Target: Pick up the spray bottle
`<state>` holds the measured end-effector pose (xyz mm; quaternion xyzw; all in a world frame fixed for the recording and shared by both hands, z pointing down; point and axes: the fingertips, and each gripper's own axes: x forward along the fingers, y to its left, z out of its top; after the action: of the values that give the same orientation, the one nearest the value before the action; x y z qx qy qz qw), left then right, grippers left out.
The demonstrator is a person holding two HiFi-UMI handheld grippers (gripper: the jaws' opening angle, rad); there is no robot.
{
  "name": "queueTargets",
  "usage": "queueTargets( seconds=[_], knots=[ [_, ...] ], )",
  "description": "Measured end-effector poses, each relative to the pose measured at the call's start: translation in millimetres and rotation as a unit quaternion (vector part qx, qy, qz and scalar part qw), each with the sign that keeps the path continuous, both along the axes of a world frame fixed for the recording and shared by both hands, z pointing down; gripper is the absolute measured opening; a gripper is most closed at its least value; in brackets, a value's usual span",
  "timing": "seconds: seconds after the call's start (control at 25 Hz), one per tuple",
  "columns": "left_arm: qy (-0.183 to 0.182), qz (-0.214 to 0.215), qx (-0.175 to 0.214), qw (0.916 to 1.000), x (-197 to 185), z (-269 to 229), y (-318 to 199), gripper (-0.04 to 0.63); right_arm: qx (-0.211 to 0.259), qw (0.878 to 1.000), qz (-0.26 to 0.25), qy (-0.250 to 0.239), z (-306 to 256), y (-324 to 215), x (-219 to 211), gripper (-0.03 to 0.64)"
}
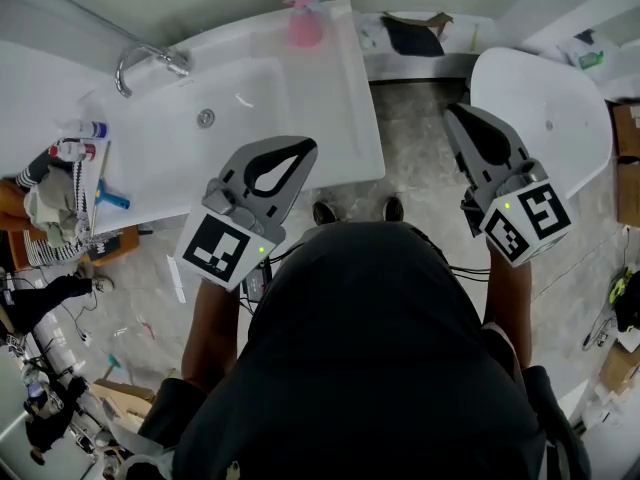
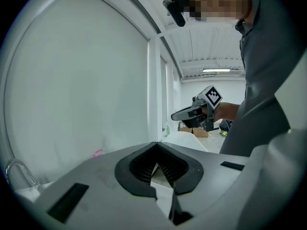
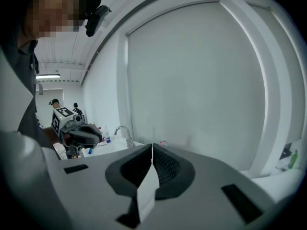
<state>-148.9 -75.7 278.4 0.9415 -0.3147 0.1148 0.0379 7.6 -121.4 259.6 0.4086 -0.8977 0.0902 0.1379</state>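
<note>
The pink spray bottle (image 1: 304, 21) stands upright at the far end of the white sink counter (image 1: 350, 118), next to the wall. It shows as a small pink spot (image 2: 98, 153) in the left gripper view and just past the jaw tips (image 3: 163, 142) in the right gripper view. My left gripper (image 1: 308, 148) hovers over the counter's near right part, well short of the bottle, jaws together with nothing between them (image 2: 156, 144). My right gripper (image 1: 452, 111) hangs over the floor to the right of the counter, also shut and empty (image 3: 152, 146).
A chrome faucet (image 1: 140, 60) stands at the sink's left end, with small bottles and a blue toothbrush (image 1: 90, 143) beside it. A white tub (image 1: 545, 118) lies to the right. A ledge with a black item (image 1: 412, 36) runs behind. My feet (image 1: 355, 211) stand on the grey floor.
</note>
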Motion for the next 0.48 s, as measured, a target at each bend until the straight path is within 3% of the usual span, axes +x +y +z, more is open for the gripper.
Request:
queueTargets(
  seconds=[0.48],
  knots=[
    [0.018, -0.009, -0.014, 0.9997, -27.6, 7.9, -2.5, 0.005, 0.002, 1.000, -0.009, 0.020, -9.2, -7.4, -27.9, 0.011]
  ],
)
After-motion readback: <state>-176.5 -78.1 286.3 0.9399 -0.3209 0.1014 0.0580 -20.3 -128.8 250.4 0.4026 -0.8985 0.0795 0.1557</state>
